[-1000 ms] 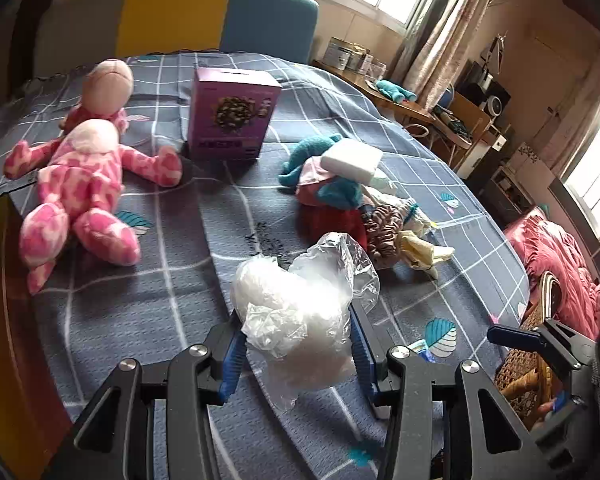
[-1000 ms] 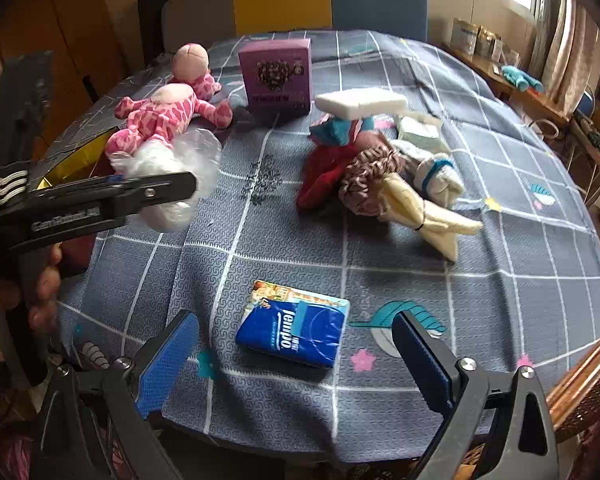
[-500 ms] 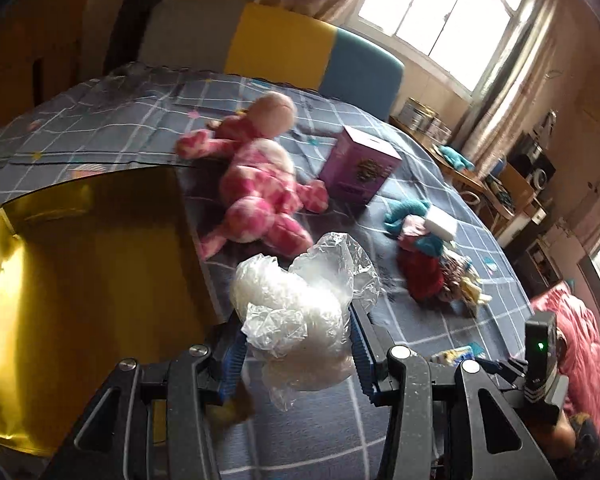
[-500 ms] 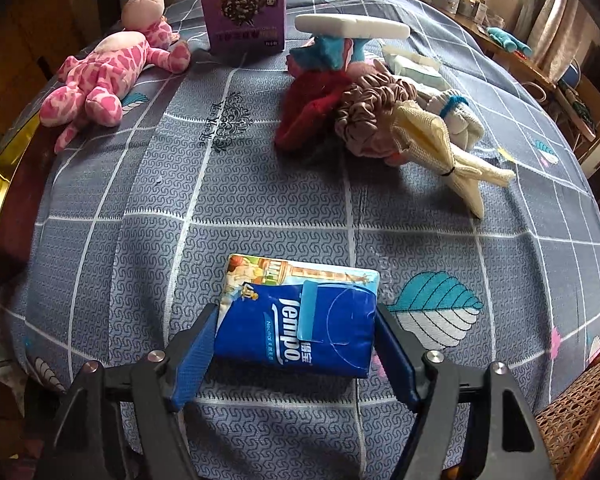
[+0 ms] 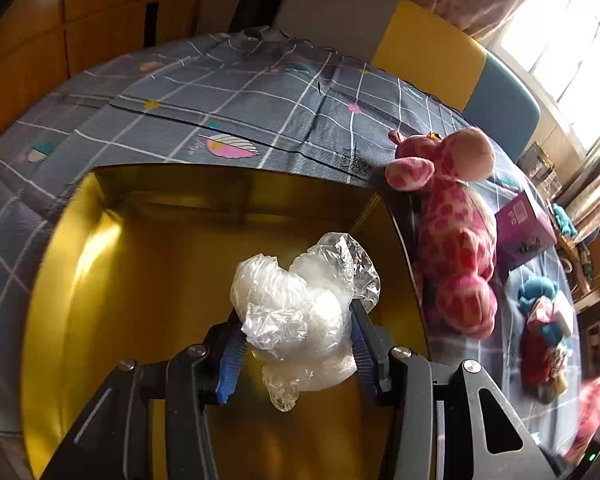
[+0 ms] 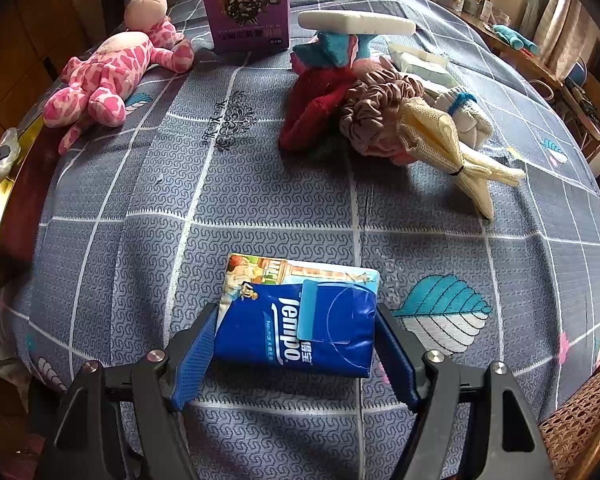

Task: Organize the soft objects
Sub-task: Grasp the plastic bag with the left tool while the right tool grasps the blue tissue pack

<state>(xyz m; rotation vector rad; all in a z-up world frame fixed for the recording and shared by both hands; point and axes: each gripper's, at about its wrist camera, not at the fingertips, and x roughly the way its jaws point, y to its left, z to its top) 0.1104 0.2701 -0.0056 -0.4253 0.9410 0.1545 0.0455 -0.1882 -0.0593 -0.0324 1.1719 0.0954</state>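
Now left gripper point(image 5: 296, 344) clenched crumpled clear plastic bag point(image 5: 302, 312) over shiny gold box point(image 5: 112, 280), pink giraffe plush point(image 5: 456, 240) at 3 o'clock. Best release low, centred (light bag drifts). Right gripper point(image 6: 294, 350), jaws just narrowed, pinched blue tissue pack point(image 6: 300, 316) on tablecloth.

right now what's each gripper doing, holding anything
left gripper: closed on the clear plastic bag, above the gold box.
right gripper: closed on the blue tissue pack.
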